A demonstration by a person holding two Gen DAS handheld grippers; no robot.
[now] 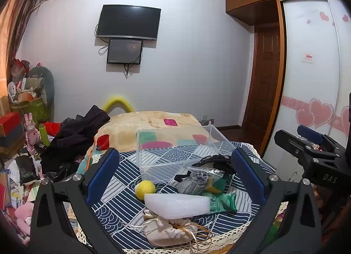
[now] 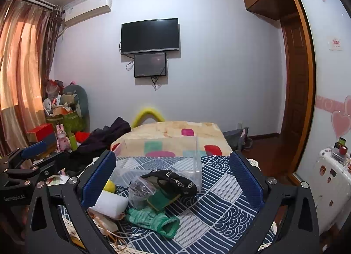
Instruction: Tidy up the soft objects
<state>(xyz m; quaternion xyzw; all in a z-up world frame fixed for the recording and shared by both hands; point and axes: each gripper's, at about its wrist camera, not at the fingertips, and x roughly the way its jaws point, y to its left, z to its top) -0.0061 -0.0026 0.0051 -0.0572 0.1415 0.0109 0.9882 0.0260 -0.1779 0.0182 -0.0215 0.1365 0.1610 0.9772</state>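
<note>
A clear plastic box (image 1: 175,155) (image 2: 195,162) stands on a blue patterned cloth (image 1: 122,179) (image 2: 219,205). In front of it lie a yellow ball (image 1: 144,189) (image 2: 109,186), a white foam block (image 1: 177,204) (image 2: 111,204), a beige drawstring pouch (image 1: 169,232), a green knit glove (image 1: 221,202) (image 2: 153,219), a clear zip bag with silver stuff (image 1: 195,181) (image 2: 140,190) and a black trimmed fabric piece (image 1: 212,160) (image 2: 173,180). My left gripper (image 1: 175,179) is open above the pile. My right gripper (image 2: 173,179) is open to its right. Both are empty.
A bed with a patchwork blanket (image 1: 153,127) (image 2: 175,135) lies behind the box. Dark clothes (image 1: 76,135) pile at its left. Clutter, boxes and a pink rabbit toy (image 1: 30,131) fill the left side. A wardrobe (image 1: 311,78) and white suitcase (image 2: 329,183) stand right.
</note>
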